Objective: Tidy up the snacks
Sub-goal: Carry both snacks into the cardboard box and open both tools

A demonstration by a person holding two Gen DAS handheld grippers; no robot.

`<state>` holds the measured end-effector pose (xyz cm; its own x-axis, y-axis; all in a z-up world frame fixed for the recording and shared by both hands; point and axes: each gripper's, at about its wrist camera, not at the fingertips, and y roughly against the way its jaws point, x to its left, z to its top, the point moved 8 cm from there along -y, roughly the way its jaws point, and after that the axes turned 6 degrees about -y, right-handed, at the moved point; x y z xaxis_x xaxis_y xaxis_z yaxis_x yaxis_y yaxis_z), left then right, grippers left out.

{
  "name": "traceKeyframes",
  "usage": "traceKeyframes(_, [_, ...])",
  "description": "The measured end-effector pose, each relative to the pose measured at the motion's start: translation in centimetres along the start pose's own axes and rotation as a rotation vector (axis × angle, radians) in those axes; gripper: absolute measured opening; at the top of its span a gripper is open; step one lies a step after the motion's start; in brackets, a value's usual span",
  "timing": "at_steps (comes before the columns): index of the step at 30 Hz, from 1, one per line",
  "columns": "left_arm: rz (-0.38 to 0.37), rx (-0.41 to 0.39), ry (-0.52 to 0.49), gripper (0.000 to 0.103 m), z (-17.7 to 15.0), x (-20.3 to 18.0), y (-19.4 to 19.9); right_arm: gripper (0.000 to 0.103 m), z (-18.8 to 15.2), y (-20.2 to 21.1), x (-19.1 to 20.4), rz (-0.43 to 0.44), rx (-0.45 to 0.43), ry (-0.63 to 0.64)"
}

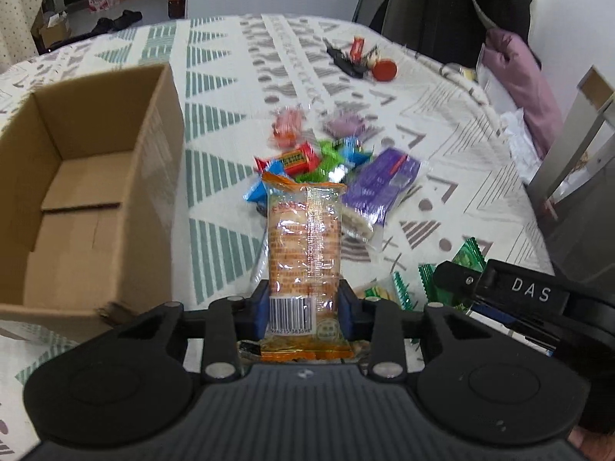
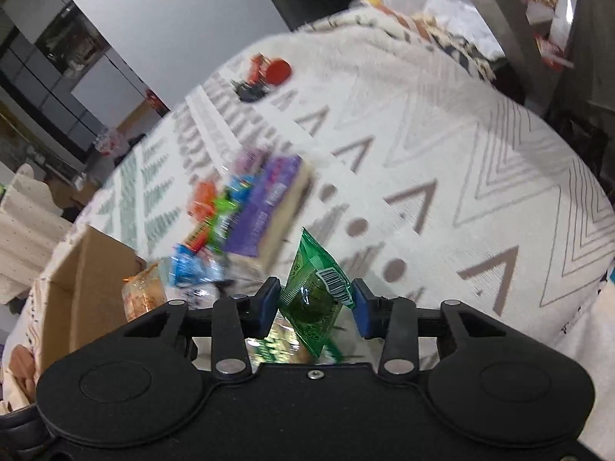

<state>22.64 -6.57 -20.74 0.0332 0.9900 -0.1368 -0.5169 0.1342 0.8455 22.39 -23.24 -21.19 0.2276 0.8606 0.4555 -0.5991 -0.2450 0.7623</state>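
Observation:
My left gripper (image 1: pixel 303 307) is shut on an orange cracker packet (image 1: pixel 303 246), which stands up between the blue pads above the table. An open, empty cardboard box (image 1: pixel 77 199) sits to its left. Beyond the packet lies a pile of snacks (image 1: pixel 319 161): red, blue and green candies and a purple wafer pack (image 1: pixel 380 184). My right gripper (image 2: pixel 315 303) is shut on a green snack packet (image 2: pixel 315 288), held tilted above the cloth. In the right wrist view, the pile (image 2: pixel 238 207) and the box (image 2: pixel 84 288) lie to the left. The right gripper's body (image 1: pixel 519 292) shows at the left view's lower right.
A patterned cloth (image 1: pixel 384 77) covers the table. At the far side lie a red lid, a red packet and a dark object (image 1: pixel 361 57). More green packets (image 1: pixel 399 288) lie near the front edge. A chair with a purple garment (image 1: pixel 519 77) stands at the right.

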Motion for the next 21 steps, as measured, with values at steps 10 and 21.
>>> traceKeyframes(10, [-0.03, -0.084, 0.014, 0.034, 1.4, 1.5, 4.8, 0.039, 0.9, 3.7, 4.0, 0.094, -0.08, 0.033])
traceKeyframes(21, [-0.016, -0.147, 0.035, 0.034, 2.2, 4.2, 9.1, 0.039, 0.4, 6.4, 7.8, 0.212, -0.1, 0.046])
